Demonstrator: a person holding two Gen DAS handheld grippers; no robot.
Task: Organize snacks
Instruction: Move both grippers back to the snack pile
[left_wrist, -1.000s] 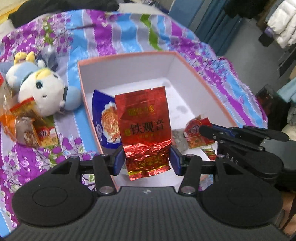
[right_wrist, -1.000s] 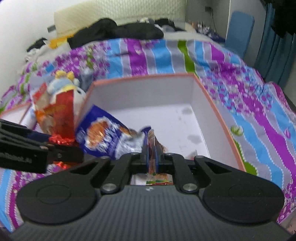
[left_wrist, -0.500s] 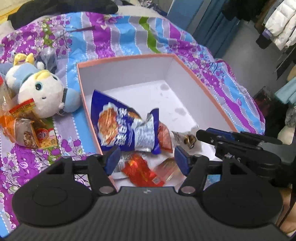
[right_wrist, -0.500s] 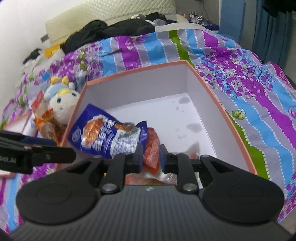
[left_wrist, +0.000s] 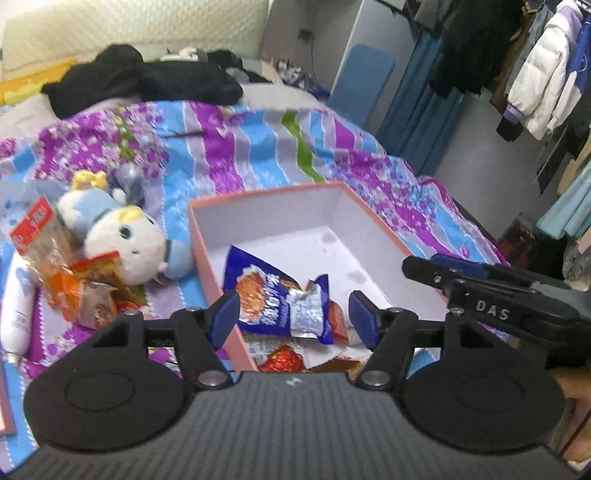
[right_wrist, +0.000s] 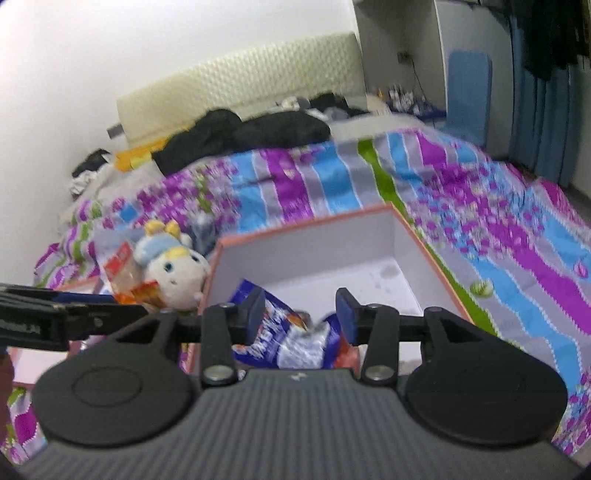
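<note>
A pink-rimmed white box (left_wrist: 207, 236) (right_wrist: 417, 240) lies on the striped bedspread. Inside it a blue snack bag (left_wrist: 273, 299) (right_wrist: 291, 339) rests over a red foil packet (left_wrist: 284, 362) and other small red packets. My left gripper (left_wrist: 293, 317) hovers open above the box's near end, nothing between its blue pads. My right gripper (right_wrist: 301, 314) is also above the box, its jaws opening and empty; from the left wrist view it shows at the right (left_wrist: 443, 269). More wrapped snacks (left_wrist: 74, 284) (right_wrist: 129, 273) lie outside, left of the box.
A plush toy (left_wrist: 125, 243) (right_wrist: 173, 269) sits against the box's left wall. A white bottle (left_wrist: 16, 306) lies at far left. Dark clothes (left_wrist: 147, 81) are heaped at the bed's head. Hanging garments (left_wrist: 535, 74) and blue curtains fill the right side.
The left gripper let go of the red foil packet, which now lies in the box. The right gripper released its small packet and opened. Both grippers rose and drew back from the box.
</note>
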